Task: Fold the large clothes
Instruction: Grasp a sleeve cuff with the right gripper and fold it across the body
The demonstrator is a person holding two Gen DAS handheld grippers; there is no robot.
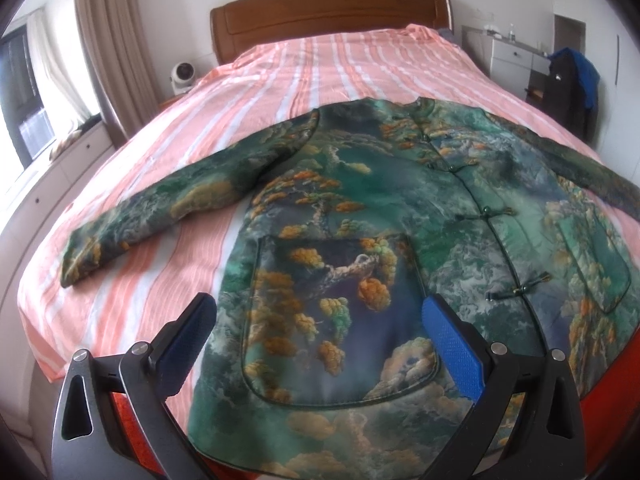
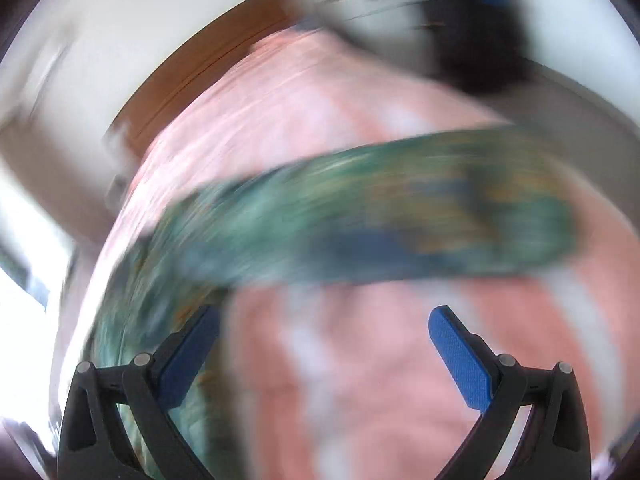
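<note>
Pink-and-white striped bedding covers the bed (image 1: pixel 304 80), with a wooden headboard (image 1: pixel 328 12) at the far end, a curtain (image 1: pixel 108 40) and window to the left, and a white cabinet (image 1: pixel 508 56) to the right. No container shows apart from the jacket's patch pockets, and their contents cannot be seen. The jacket (image 1: pixel 360 220), green with orange and blue landscape print, lies flat and face up on the bed, buttoned, collar toward the headboard and hem toward the camera; its long axis runs along the bed. Its sleeve (image 1: pixel 168 216) stretches out sideways to the left.

The left gripper (image 1: pixel 318 320) hovers over the near pocket (image 1: pixel 336 320), fingers wide apart, holding nothing.

The right wrist view is heavily blurred: it shows only the other sleeve (image 2: pixel 380 208) lying across the bedding, which the left view cuts off. The right gripper (image 2: pixel 324 332) is also spread wide and empty, above bare bedding.
</note>
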